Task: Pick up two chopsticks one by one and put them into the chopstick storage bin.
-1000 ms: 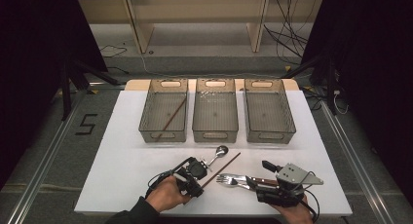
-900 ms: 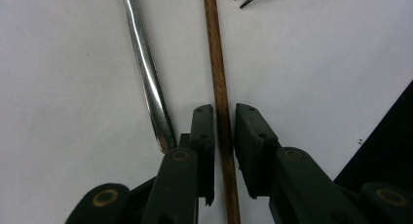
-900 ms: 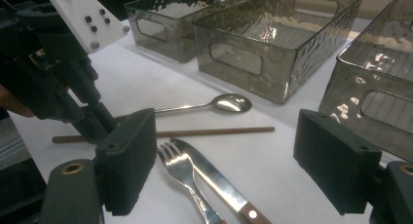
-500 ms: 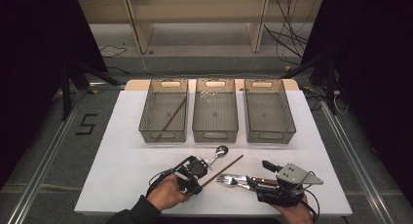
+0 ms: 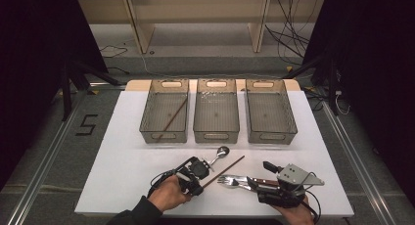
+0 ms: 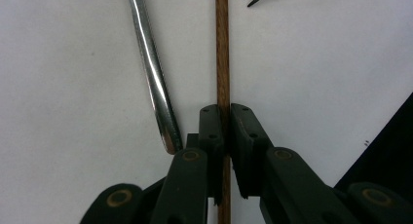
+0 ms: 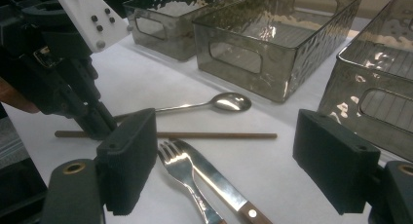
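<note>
A brown wooden chopstick [image 6: 223, 63] lies on the white table, and my left gripper [image 6: 224, 112] is shut on it near its lower end. In the high view, that left gripper [image 5: 198, 178] sits at the chopstick's [image 5: 226, 169] near-left end. A steel spoon [image 5: 220, 153] lies just left of the stick, its handle [image 6: 152, 78] beside my jaws. My right gripper [image 7: 231, 160] is open, its pads either side of a fork [image 7: 182, 171] and a wood-handled knife [image 7: 221, 184] without touching them. From above, the right gripper [image 5: 262, 182] is near the table's front right.
Three smoky clear bins stand in a row at the back: the left bin [image 5: 164, 133] holds another chopstick [image 5: 174, 115], while the middle bin [image 5: 216, 134] and right bin [image 5: 270, 134] look empty. The table's [image 5: 117, 171] front edge is close to both hands.
</note>
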`<state>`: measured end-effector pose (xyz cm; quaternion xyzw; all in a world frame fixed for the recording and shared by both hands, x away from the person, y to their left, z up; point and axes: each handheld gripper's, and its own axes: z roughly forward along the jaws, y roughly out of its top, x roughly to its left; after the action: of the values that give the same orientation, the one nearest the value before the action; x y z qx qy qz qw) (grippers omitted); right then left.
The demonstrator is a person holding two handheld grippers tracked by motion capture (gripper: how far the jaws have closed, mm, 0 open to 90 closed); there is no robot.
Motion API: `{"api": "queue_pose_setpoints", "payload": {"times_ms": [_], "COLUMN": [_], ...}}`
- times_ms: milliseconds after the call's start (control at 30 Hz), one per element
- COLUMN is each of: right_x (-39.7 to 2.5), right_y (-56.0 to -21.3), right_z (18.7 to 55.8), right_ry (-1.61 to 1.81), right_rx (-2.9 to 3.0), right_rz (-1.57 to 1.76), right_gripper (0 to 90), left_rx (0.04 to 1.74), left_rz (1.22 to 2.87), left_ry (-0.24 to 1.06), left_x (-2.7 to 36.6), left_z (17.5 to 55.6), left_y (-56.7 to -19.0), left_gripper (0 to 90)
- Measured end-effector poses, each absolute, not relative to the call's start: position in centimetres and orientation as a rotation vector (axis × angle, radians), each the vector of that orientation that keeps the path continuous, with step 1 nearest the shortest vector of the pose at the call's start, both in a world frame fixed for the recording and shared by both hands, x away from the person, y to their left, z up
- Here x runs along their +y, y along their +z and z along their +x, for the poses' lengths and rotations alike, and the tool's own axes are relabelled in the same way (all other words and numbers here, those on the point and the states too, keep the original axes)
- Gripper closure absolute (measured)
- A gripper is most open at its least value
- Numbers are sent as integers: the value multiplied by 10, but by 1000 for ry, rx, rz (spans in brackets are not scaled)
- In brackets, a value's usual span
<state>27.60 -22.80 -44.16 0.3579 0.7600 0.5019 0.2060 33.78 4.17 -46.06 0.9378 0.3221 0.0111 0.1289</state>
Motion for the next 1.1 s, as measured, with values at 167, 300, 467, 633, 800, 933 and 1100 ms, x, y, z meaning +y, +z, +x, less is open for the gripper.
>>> {"api": "queue_pose_setpoints", "payload": {"times_ms": [167, 300, 467, 633, 800, 933, 1100], "right_x": [-228, -228, -229, -229, -229, -229, -229], "right_y": [-442, -441, -441, -441, -441, -441, -441], "right_z": [276, 276, 276, 276, 276, 276, 276], "right_ry": [1399, 1398, 1399, 1400, 1400, 1402, 1402], "right_rx": [2118, 2118, 2116, 2116, 2115, 2114, 2114], "right_rz": [1001, 1004, 1005, 1004, 1006, 1005, 1004], "right_gripper": [250, 250, 250, 250, 250, 250, 250], "left_rx": [932, 915, 912, 907, 899, 875, 882], "left_rz": [2724, 2730, 2719, 2711, 2675, 2642, 2578], "left_ry": [32, 29, 26, 27, 21, 20, 37], "left_x": [42, 43, 44, 49, 53, 58, 66], "left_z": [338, 339, 340, 342, 342, 344, 347], "left_y": [-461, -460, -460, -457, -448, -439, -428], "left_gripper": [841, 843, 844, 843, 843, 843, 843]}}
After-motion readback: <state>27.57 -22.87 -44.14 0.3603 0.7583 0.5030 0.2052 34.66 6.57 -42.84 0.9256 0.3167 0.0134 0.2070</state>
